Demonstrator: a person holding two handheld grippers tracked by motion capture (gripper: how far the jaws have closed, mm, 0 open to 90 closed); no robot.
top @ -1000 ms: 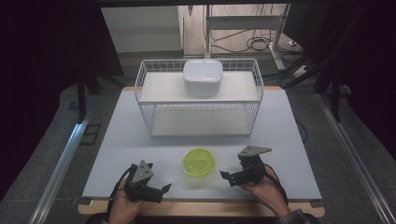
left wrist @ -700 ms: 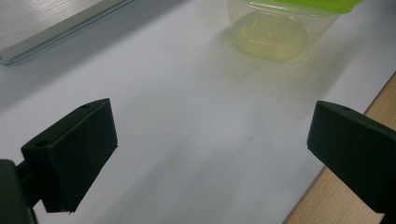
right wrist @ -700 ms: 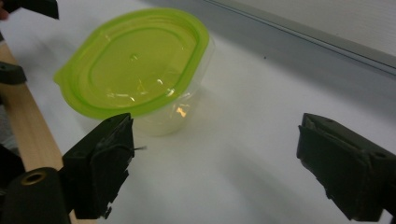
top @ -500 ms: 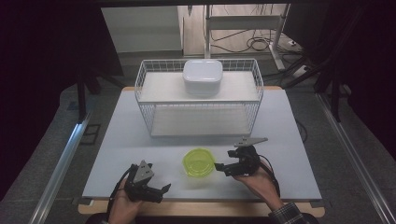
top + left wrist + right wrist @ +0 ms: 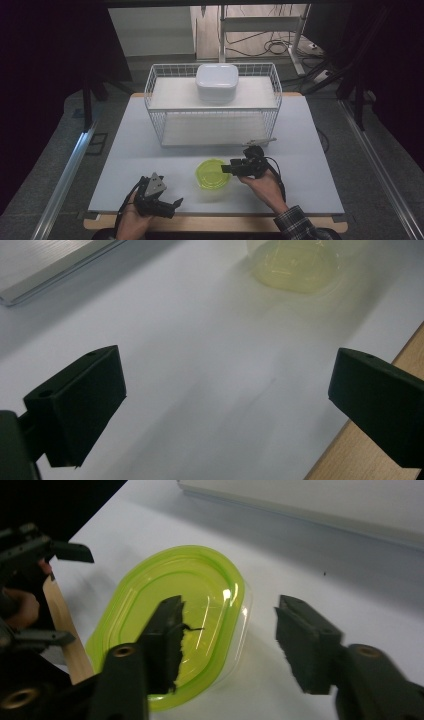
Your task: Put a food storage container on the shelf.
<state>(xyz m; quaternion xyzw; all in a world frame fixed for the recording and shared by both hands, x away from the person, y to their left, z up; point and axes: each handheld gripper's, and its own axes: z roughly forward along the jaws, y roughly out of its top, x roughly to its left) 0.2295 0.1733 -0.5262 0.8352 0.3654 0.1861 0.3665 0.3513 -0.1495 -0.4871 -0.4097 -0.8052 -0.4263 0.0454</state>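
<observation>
Jaws of the right gripper (image 5: pixel 227 645) have just been closing and straddle the near rim of a green-lidded clear container (image 5: pixel 170 615), one jaw over the lid, one outside, pads not yet pressing. Beyond the container, the left gripper (image 5: pixel 165 202) rests released near the table's (image 5: pixel 125 150) wooden edge. Farther ahead, a white wire basket (image 5: pixel 212 112) carries a white lidded box (image 5: pixel 216 82).

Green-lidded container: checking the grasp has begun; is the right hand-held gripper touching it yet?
Cannot tell. In the right gripper view the right hand-held gripper straddles the green-lidded container rim, one jaw overlapping the lid, neither contact nor gap plain.
</observation>
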